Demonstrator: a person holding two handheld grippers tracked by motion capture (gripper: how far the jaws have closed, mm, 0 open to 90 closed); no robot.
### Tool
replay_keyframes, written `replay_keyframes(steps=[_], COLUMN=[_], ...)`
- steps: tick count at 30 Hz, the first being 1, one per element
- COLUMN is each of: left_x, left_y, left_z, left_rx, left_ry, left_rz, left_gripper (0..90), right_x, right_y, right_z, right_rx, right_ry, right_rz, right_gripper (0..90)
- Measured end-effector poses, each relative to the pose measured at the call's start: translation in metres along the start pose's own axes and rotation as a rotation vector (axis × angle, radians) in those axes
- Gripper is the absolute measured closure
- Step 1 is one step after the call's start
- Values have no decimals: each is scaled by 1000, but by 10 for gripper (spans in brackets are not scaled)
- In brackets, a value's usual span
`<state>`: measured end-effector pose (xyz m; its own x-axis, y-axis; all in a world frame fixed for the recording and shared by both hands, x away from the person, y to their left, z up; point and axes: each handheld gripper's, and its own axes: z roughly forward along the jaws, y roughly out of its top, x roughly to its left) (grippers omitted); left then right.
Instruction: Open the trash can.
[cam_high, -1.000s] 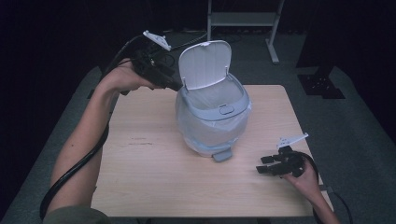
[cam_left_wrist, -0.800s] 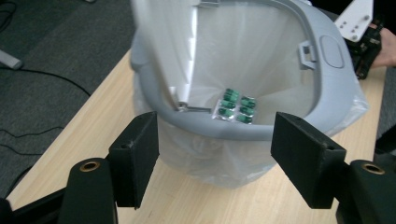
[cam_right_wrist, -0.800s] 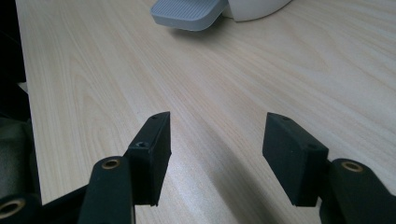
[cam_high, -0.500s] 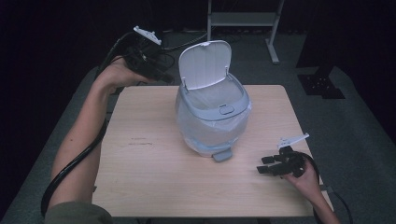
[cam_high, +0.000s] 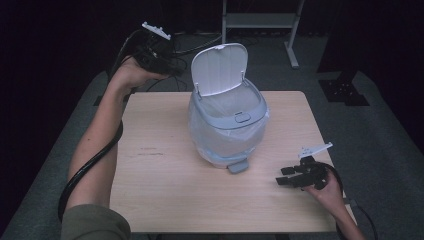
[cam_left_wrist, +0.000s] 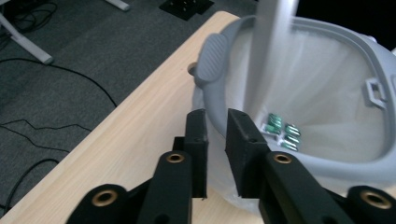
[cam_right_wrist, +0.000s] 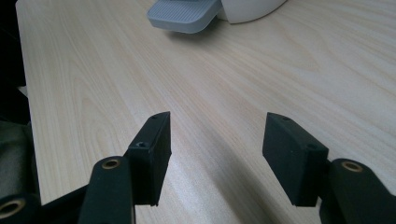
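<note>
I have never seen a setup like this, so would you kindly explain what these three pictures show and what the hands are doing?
A person sits at a wooden table and holds a black two-jaw tool in each hand. One picture comes from a fixed camera above; the other two come from cameras riding on the tools, looking along their jaws. On the table stands a small grey pedal bin, its lid up, lined with a white bag; small green items lie at the bottom. The left tool, raised at the bin's far left, has just been closing; its jaws are nearly together and grip nothing. The right tool rests open near the table's right edge, holding nothing, facing the bin's pedal.
</note>
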<state>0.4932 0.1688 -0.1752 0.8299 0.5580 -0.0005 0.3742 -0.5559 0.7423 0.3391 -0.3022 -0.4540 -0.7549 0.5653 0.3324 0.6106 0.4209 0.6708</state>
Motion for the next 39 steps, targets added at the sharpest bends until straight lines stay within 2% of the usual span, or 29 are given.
replay_keyframes(steps=[8, 13, 17, 27, 33, 39], left_x=[5, 5, 1, -6, -20, -32], left_y=[6, 11, 17, 22, 25, 28], left_z=[13, 20, 24, 30, 34, 35], left_rx=[-30, -31, -36, -30, -10, 5], left_ry=[-27, -43, -74, -110, -147, -155], left_rz=[-20, -15, -8, 23, 70, 106], left_gripper=[862, 862, 861, 868, 867, 867], right_x=[-1, -1, -1, -1, -1, 0], right_y=[0, 0, 0, 0, 0, 1], right_z=[-1, -1, -1, -3, -3, -3], right_rx=[-2, -5, -3, -5, -6, -6], right_ry=[0, -1, -2, -5, -5, -7], right_rz=[9, 5, 6, 5, 4, -1], right_gripper=[409, 409, 409, 410, 409, 409])
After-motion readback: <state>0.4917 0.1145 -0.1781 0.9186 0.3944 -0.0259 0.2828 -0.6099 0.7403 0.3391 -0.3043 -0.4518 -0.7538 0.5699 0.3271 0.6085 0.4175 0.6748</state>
